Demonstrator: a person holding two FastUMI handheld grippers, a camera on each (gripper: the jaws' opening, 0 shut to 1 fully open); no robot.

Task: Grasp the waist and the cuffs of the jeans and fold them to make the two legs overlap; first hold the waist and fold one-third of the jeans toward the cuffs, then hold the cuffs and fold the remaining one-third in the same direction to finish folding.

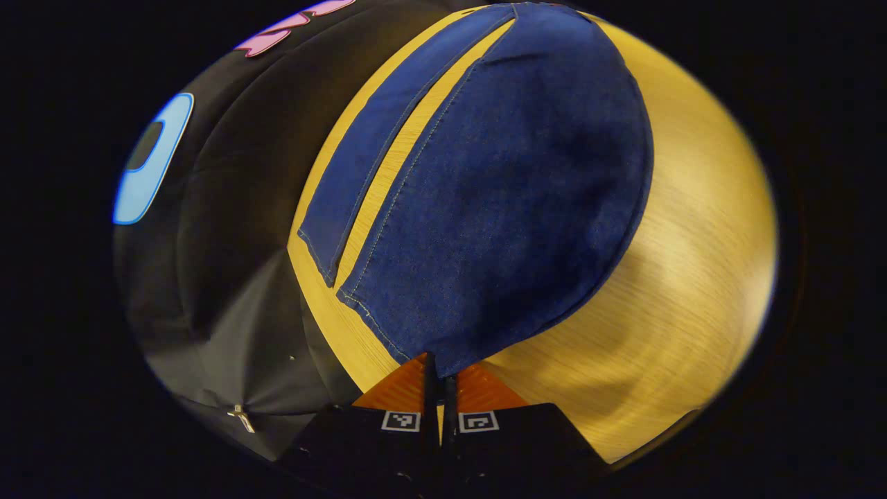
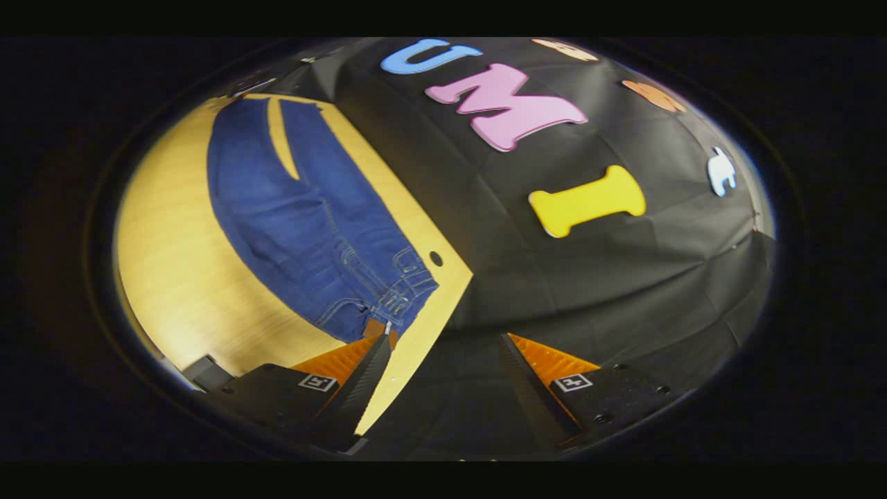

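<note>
Dark blue jeans (image 1: pixel 513 208) lie spread on a light wooden table (image 1: pixel 700 277), the two legs side by side with a strip of wood between them. In the left gripper view, my left gripper (image 1: pixel 441 378) is shut on the corner of the nearer leg's cuff (image 1: pixel 450 360), and the cloth bulges up from there. In the right gripper view the jeans (image 2: pixel 291 208) run away from me, with the waist (image 2: pixel 405 284) closest. My right gripper (image 2: pixel 443 338) is open wide. Its left finger (image 2: pixel 367 360) sits just at the waistband edge, and its right finger (image 2: pixel 533 367) hangs past the table's edge.
The table's edge (image 2: pixel 416 346) runs right beside the waist, with a small dark hole (image 2: pixel 436 258) in the tabletop near it. The black cloth wall (image 2: pixel 589 277) stands close behind. A wide bare stretch of wood (image 2: pixel 180 277) lies beside the jeans.
</note>
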